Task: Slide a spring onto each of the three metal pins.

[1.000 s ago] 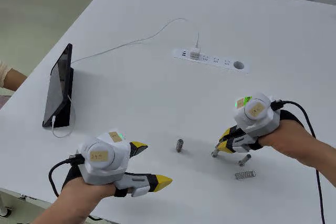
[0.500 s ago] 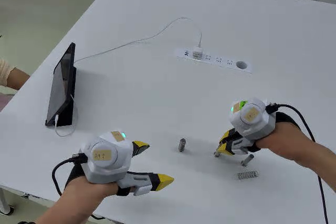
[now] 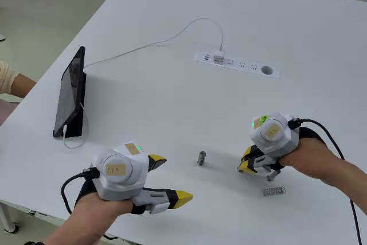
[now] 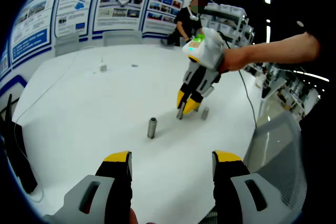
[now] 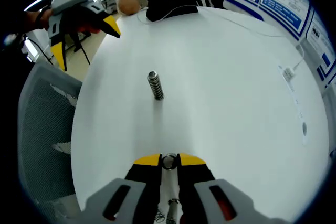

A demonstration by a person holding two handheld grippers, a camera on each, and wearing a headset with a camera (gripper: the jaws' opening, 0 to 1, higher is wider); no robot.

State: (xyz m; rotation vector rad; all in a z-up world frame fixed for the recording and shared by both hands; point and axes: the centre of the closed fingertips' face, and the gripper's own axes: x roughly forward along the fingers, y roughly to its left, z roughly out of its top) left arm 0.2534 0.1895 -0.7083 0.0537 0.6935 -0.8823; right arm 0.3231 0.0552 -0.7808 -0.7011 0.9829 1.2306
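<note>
A metal pin wearing a spring (image 3: 201, 158) (image 4: 152, 128) (image 5: 155, 85) stands upright mid-table. My right gripper (image 3: 245, 166) (image 5: 169, 161) is shut on a second metal pin (image 5: 169, 162) (image 4: 180, 113), held near the table top to the right of it. A third pin (image 4: 205, 113) (image 3: 269, 176) sits just behind that gripper, partly hidden. A loose spring (image 3: 273, 190) lies on the table close by. My left gripper (image 3: 171, 179) (image 4: 172, 158) hangs open at the near left with nothing between its jaws.
A tablet (image 3: 71, 93) leans on its stand at the left table edge. A white power strip (image 3: 236, 64) with a plugged-in cable (image 3: 172, 38) lies at the back. The white table's front edge (image 3: 229, 236) runs just below both grippers.
The head camera has shifted slightly. My right gripper has leaned lower over its pin, hiding more of the third pin. The left gripper, standing pin and loose spring have stayed put.
</note>
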